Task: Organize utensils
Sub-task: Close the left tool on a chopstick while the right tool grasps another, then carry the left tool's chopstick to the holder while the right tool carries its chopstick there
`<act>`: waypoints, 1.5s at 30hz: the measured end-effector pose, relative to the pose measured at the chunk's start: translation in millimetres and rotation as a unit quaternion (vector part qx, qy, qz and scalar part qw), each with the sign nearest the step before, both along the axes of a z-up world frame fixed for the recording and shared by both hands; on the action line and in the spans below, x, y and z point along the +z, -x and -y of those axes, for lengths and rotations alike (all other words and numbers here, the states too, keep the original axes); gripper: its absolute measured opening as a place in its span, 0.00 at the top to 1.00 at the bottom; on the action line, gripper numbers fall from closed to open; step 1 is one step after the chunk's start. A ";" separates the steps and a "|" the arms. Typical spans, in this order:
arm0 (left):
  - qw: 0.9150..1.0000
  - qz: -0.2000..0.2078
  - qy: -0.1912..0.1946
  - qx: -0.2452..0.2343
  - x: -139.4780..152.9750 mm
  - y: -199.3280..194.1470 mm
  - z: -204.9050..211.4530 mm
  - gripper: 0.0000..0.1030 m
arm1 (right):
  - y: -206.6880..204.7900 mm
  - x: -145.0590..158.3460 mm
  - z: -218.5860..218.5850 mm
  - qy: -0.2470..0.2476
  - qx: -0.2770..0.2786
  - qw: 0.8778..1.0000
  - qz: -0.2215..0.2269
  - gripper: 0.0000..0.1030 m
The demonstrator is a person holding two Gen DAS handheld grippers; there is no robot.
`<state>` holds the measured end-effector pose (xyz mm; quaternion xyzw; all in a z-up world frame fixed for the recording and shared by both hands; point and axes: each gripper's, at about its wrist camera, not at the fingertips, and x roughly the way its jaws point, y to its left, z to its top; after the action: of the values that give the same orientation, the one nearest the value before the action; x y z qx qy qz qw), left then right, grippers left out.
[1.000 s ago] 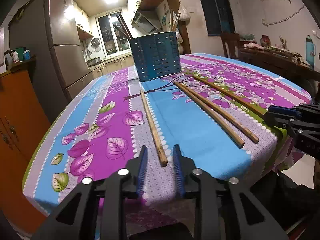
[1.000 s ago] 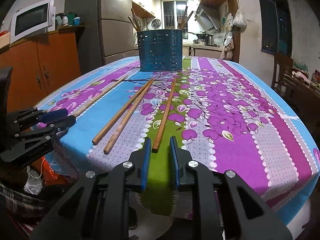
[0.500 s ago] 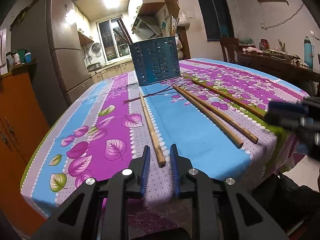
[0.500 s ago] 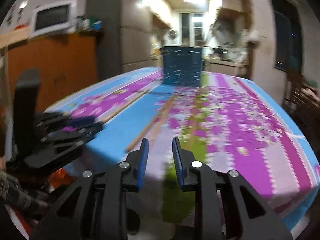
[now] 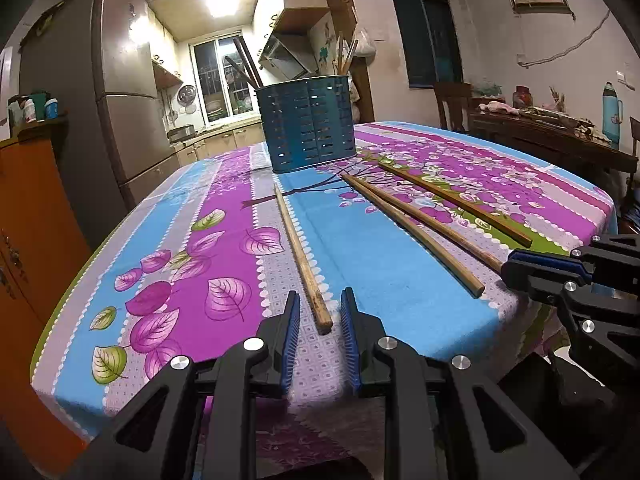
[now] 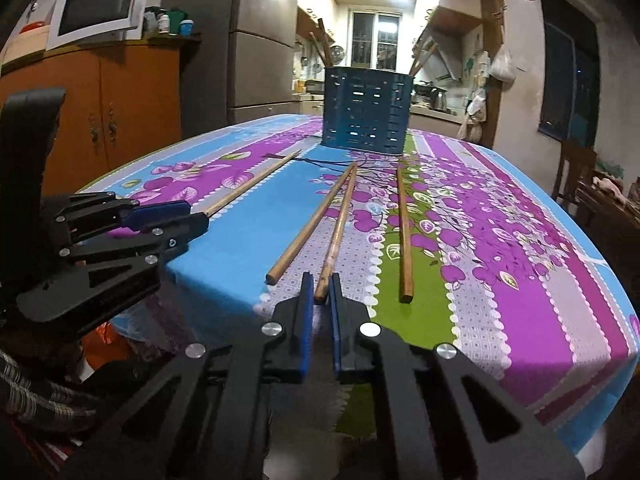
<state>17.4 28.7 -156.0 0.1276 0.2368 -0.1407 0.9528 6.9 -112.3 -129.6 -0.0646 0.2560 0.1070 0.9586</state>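
Note:
Several wooden chopsticks lie on the floral tablecloth in front of a blue slotted utensil holder (image 5: 308,124) (image 6: 366,120). In the right wrist view my right gripper (image 6: 321,282) is closing tight on the near end of a chopstick (image 6: 340,224), and the pads press on it. A second chopstick (image 6: 308,224) lies just left of it and a third (image 6: 404,232) to the right. My left gripper (image 5: 320,300) is open. The end of the leftmost chopstick (image 5: 298,248) lies between its blue pads, untouched. Each gripper shows at the edge of the other's view.
The holder stands at the table's far end with several sticks upright in it. The table edge (image 6: 400,320) lies just under both grippers. An orange cabinet (image 6: 120,100) and a fridge (image 5: 120,120) stand to the left. A chair and side table (image 5: 540,132) stand to the right.
My right gripper moved left from the rightmost chopstick to its neighbour and shut on its end. My left gripper stayed open around the leftmost chopstick's end.

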 end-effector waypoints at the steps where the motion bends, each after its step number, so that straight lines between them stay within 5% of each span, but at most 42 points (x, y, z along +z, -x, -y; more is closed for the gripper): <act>1: 1.000 0.000 0.000 0.000 0.2 -0.3 -0.3 0.76 | 0.8 0.1 -1.6 0.002 -0.007 1.000 0.001 0.95; 18: 1.000 0.007 0.020 -0.013 -3.0 0.9 -10.3 0.70 | 11.8 11.8 1.1 -0.007 -0.088 0.996 0.031 0.95; 22: 1.000 0.005 0.026 -0.017 -3.2 2.4 -9.7 0.90 | 12.1 18.1 3.6 -0.005 -0.086 0.996 0.039 0.95; 28: 1.000 0.017 0.022 -0.007 -0.1 4.4 -10.8 0.92 | 15.0 30.3 4.0 0.004 -0.074 0.995 0.062 0.95; 45: 0.997 0.057 0.046 0.014 65.0 10.0 -19.0 0.93 | 7.5 90.0 14.8 -0.010 -0.031 0.992 0.126 0.95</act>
<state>7.4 47.8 -90.9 0.0882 0.1776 -0.1310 0.9714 -0.7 -127.1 -39.6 -0.0599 0.1344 0.0713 0.9865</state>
